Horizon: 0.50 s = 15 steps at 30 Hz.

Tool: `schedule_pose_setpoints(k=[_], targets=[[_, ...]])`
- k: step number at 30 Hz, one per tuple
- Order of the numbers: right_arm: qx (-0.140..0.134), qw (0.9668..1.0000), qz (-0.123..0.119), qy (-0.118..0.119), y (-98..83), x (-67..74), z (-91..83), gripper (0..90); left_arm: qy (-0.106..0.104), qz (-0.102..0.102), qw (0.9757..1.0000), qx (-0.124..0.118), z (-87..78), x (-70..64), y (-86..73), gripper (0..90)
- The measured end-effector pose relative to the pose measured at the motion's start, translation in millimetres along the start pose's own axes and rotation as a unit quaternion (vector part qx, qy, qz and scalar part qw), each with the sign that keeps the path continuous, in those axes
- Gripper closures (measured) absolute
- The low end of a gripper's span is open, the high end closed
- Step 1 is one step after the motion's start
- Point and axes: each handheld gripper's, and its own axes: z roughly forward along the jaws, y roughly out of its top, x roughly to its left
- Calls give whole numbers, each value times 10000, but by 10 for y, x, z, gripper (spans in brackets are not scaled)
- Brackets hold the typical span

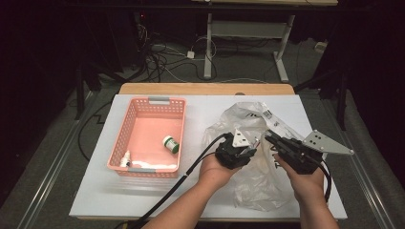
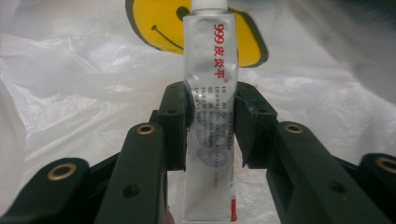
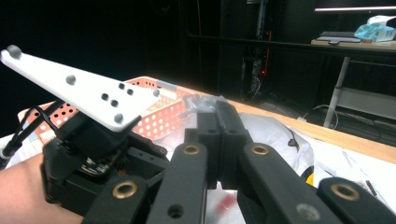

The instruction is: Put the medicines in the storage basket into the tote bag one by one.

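The left gripper (image 2: pixel 212 126) clamps a tube (image 2: pixel 211 84) inside the bag (image 1: pixel 248 119). The right gripper (image 3: pixel 212 109), jaws pinched on the bag's rim beside it, should hold firm while the tube lifts straight out.

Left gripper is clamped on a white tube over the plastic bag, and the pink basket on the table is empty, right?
Not quite: the high view shows the pink basket holds a small green-capped bottle and other small white items. The left gripper does clamp the white tube over the plastic bag.

We see our right tool (image 3: pixel 217 109) clamped on plastic bag (image 3: pixel 275 135) at centre frame; left tool (image 3: pixel 100 140) lower left, pink basket (image 3: pixel 161 116) behind.
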Motion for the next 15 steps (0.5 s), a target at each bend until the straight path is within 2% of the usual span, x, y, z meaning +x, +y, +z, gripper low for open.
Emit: schedule_pose_setpoints(k=[3, 9, 15], targets=[[-1, 10000, 44, -24, -5, -8, -3, 900, 88, -21, 9999, 99, 75, 32, -22, 658], [0, 10000, 40, -32, -10, -26, -9, 900, 106, -69, 9998, 171, 166, 49, -45, 658], [40, 9999, 85, -70, -41, -49, 2, 900, 137, -28, 9996, 234, 291, 60, -78, 657]])
